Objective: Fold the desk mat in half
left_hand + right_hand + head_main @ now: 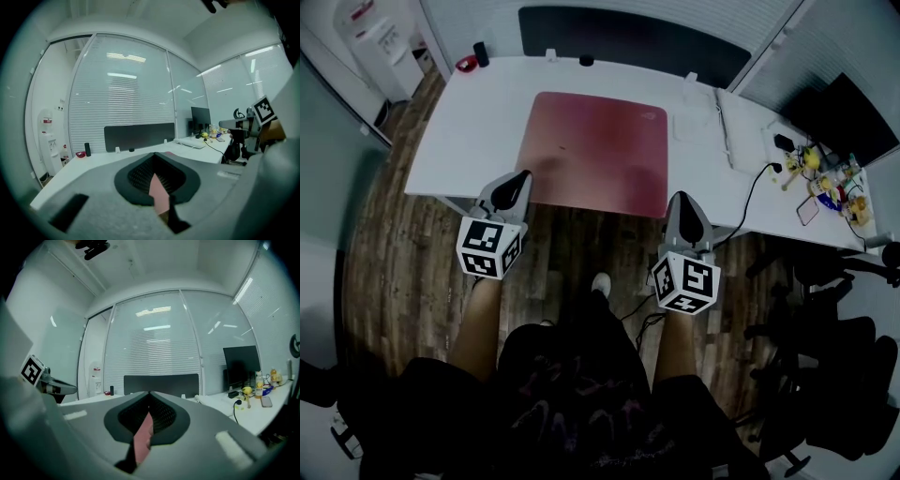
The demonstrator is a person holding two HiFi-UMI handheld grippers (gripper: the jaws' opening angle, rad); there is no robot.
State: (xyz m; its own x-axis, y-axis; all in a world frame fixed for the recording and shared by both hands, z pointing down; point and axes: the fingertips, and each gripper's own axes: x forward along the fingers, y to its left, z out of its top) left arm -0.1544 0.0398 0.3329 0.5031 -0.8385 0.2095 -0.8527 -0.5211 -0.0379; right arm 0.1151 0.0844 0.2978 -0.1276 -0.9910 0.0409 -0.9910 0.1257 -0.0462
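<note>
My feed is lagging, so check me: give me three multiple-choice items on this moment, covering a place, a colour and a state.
1. Where on the desk mat are the left gripper and right gripper?
A. its near edge
B. its far edge
C. its middle

2. What colour is the desk mat?
A. blue
B. reddish pink
C. green

3. How do both grippers' jaws stand?
A. wide apart
B. shut on nothing
C. shut on the desk mat

Answers:
1 A, the head view shows both at the near corners.
2 B, it looks reddish pink in every view.
3 C, each gripper view shows a pink strip pinched between the jaws.
</note>
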